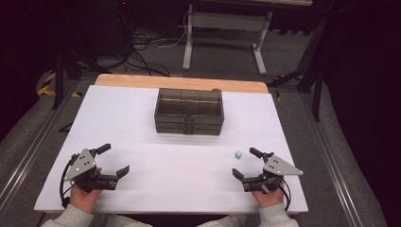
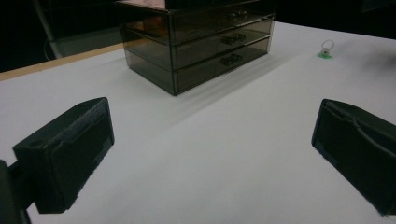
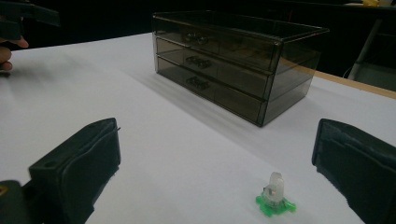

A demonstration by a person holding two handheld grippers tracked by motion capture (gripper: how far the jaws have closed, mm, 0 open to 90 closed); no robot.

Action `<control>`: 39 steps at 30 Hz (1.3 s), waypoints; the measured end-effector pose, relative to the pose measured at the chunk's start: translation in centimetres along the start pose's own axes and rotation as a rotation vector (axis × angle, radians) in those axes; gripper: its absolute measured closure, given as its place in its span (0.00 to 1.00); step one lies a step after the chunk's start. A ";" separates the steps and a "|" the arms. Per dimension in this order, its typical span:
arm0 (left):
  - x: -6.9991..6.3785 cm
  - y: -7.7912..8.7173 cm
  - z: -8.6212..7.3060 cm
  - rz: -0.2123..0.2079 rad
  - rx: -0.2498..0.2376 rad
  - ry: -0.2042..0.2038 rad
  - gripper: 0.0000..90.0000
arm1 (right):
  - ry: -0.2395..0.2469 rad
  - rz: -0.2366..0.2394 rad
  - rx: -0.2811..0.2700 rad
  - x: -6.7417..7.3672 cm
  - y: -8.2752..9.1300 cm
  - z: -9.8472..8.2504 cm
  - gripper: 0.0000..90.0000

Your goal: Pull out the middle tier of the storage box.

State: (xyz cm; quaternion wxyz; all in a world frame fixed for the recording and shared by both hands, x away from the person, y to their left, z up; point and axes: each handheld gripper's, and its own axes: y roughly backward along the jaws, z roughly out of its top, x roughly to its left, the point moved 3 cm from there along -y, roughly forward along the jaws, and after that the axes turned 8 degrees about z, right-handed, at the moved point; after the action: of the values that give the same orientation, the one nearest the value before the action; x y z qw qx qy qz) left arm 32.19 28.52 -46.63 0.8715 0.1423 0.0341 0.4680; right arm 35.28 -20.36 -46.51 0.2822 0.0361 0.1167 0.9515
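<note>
A smoky transparent chest of three drawers (image 1: 189, 111) stands at the table's far middle, all drawers pushed in; it also shows in the left gripper view (image 2: 198, 39) and the right gripper view (image 3: 233, 58). A small clear ring on a green base (image 1: 238, 154) lies on the white tabletop, just ahead of my right gripper (image 1: 246, 163). The ring (image 3: 274, 195) sits between and slightly beyond that gripper's wide-open jaws, untouched. My left gripper (image 1: 113, 158) rests open at the near left with nothing between its jaws; from there the ring (image 2: 327, 49) is far off.
The white table (image 1: 142, 156) ends in a wooden strip (image 1: 132, 81) at the back. Beyond it stand a desk frame (image 1: 227, 38) and floor cables (image 1: 142, 52). A hand with the other gripper (image 3: 18, 28) appears at the right gripper view's top left.
</note>
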 end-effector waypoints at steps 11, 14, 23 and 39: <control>0.2 0.0 0.2 -0.016 0.004 0.015 0.00 | -0.006 0.007 0.008 0.2 -0.2 0.0 0.02; 0.3 0.0 0.2 -0.017 0.010 0.026 0.00 | -0.004 0.009 0.009 0.2 -0.3 0.0 0.02; 0.4 0.3 0.3 -0.015 0.022 0.036 0.00 | -0.004 0.015 0.017 0.4 -0.6 0.1 0.02; 0.4 0.3 0.3 -0.005 -0.005 0.034 0.00 | -0.005 0.018 0.017 0.4 -1.1 0.6 0.02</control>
State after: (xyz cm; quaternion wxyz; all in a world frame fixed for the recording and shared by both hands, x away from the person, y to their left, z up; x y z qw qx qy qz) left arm 32.21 28.98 -46.24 0.8725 0.1319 0.0482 0.4681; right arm 35.55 -19.12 -46.16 0.2739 0.0420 0.1240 0.9528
